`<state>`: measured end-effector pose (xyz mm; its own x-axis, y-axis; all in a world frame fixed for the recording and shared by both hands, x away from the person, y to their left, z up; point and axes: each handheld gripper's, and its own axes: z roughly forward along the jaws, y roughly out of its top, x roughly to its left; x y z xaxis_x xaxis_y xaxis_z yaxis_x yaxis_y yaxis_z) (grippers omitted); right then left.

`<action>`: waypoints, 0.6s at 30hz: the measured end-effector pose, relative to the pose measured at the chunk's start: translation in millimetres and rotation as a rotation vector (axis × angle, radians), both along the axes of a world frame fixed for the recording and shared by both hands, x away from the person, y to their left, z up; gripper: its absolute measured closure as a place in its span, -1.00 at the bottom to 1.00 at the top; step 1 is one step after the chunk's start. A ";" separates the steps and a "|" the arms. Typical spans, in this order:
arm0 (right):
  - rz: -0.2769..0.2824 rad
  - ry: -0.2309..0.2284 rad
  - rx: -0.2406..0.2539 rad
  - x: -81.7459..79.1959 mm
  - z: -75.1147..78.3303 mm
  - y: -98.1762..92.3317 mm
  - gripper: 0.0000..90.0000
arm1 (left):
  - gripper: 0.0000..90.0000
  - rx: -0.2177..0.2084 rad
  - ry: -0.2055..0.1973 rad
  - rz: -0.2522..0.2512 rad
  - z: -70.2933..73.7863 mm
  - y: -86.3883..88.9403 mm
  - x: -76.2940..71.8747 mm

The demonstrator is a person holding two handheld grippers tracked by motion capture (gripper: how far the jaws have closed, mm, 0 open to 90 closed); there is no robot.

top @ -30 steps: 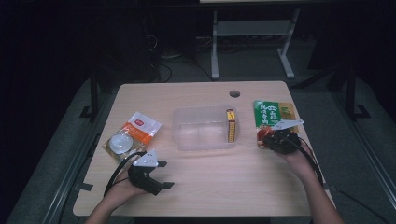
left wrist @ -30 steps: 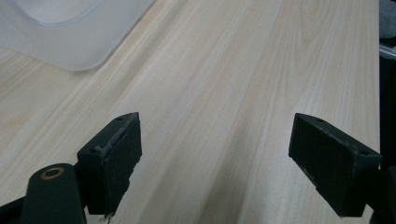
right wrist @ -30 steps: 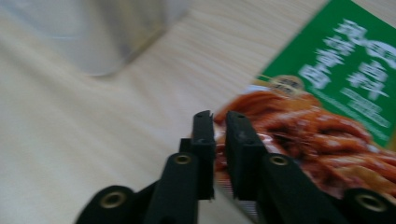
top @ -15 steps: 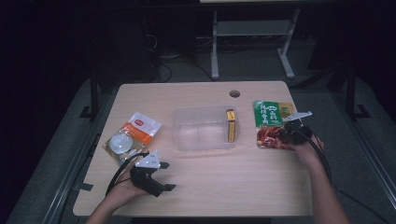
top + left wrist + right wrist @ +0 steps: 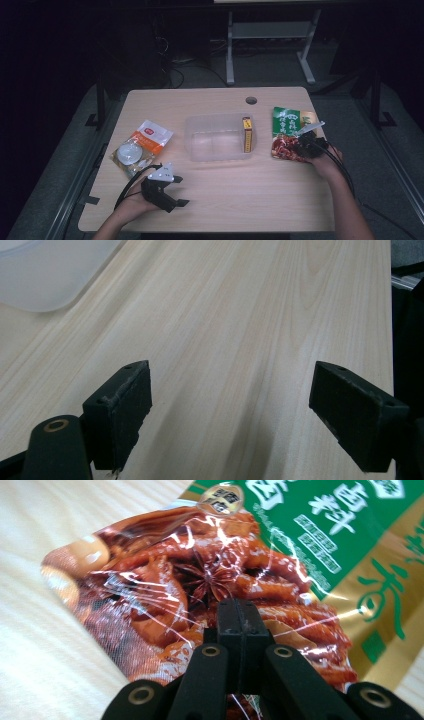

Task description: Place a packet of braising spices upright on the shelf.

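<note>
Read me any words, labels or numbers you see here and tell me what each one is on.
Green and red food packet: white characters on the green band, too blurred to quote.
Round gold badge near its top edge: characters unreadable.
Orange and white packet: small red label, too small to read.
Yellow box in the clear tub: print unreadable.

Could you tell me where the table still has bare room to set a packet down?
The far strip of the table behind the clear tub is bare, as is the near stretch between the left gripper and the person's right forearm. It is crowded around the green packet under the right gripper.
</note>
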<state>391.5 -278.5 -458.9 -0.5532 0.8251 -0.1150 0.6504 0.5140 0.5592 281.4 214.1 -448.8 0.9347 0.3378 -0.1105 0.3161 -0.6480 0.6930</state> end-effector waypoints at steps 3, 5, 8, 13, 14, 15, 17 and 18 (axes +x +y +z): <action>0.034 0.018 0.025 -1.5 0.6 4.0 1.00 | -0.63 0.000 0.004 -0.001 -0.8 -0.4 -0.2; 0.059 0.024 0.035 -3.7 0.8 10.3 1.00 | -0.63 0.004 0.006 -0.003 -0.8 -0.1 0.2; 0.093 0.027 0.024 -6.0 1.5 19.4 1.00 | -0.63 0.009 0.013 -0.003 -1.5 0.3 0.2; 0.131 0.028 -0.010 -3.7 4.9 27.6 1.00 | -0.63 0.006 0.012 -0.006 -1.4 -0.5 -0.7; 0.124 0.014 -0.019 -1.8 5.4 27.3 1.00 | -0.63 0.005 0.013 -0.006 -1.3 -0.6 -0.7; 0.114 0.002 -0.021 0.3 6.2 26.8 1.00 | -0.63 0.007 0.013 -0.007 -1.4 -0.8 -0.4; 0.079 -0.001 -0.011 8.2 7.0 26.0 1.00 | -0.63 0.009 0.012 -0.010 -1.4 -0.7 0.5; 0.067 -0.012 -0.031 12.5 7.8 26.4 1.00 | -0.63 0.009 0.015 -0.007 -1.4 -0.6 0.7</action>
<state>404.0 -252.1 -451.1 -0.6057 0.7820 -0.1469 0.6072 0.5736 0.5498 282.1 213.6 -450.2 0.9352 0.3327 -0.1212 0.3220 -0.6564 0.6823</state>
